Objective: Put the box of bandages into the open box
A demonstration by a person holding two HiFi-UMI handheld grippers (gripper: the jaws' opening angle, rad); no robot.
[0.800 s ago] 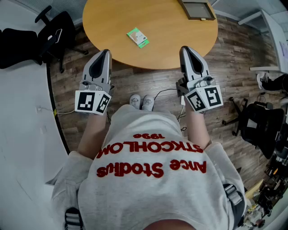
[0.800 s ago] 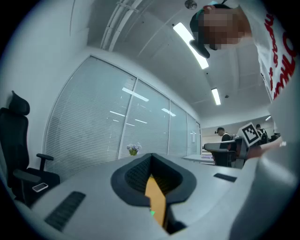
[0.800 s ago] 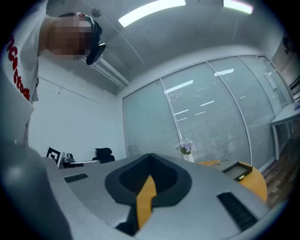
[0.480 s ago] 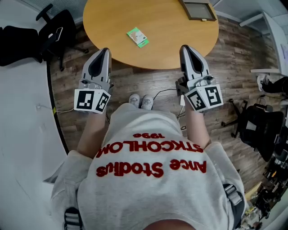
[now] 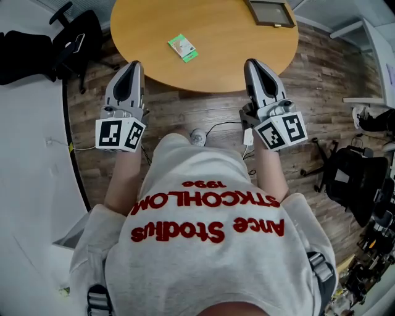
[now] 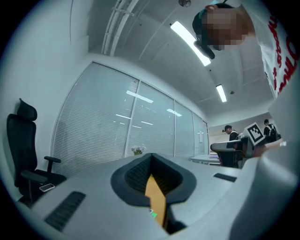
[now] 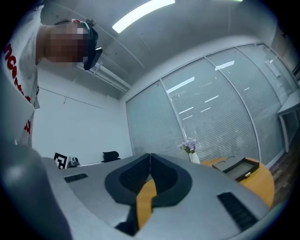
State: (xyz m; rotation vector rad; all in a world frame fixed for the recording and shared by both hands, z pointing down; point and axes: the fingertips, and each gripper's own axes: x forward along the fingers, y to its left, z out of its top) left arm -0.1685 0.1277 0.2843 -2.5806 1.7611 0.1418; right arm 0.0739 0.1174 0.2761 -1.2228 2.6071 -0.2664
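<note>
The green-and-white box of bandages (image 5: 182, 48) lies flat on the round wooden table (image 5: 216, 55), left of its middle. The dark open box (image 5: 270, 12) stands at the table's far right edge; the right gripper view shows it too (image 7: 236, 167). My left gripper (image 5: 133, 65) hovers at the table's near edge, below and left of the bandages, its jaws shut and empty. My right gripper (image 5: 252, 64) hangs at the near right edge, shut on nothing. In the left gripper view a sliver of green bandage box (image 6: 153, 214) shows below the closed tips (image 6: 150, 155).
A black office chair (image 5: 74, 43) stands left of the table and another (image 5: 355, 179) at the right. Cables and a white plug (image 5: 248, 137) lie on the wood floor by the person's shoe (image 5: 197, 136). A glass partition with blinds (image 7: 211, 117) runs behind the table.
The left gripper has moved left and a little toward the table. The right gripper has edged forward slightly. Both stay shut and empty; the bandage box lies where it was.
</note>
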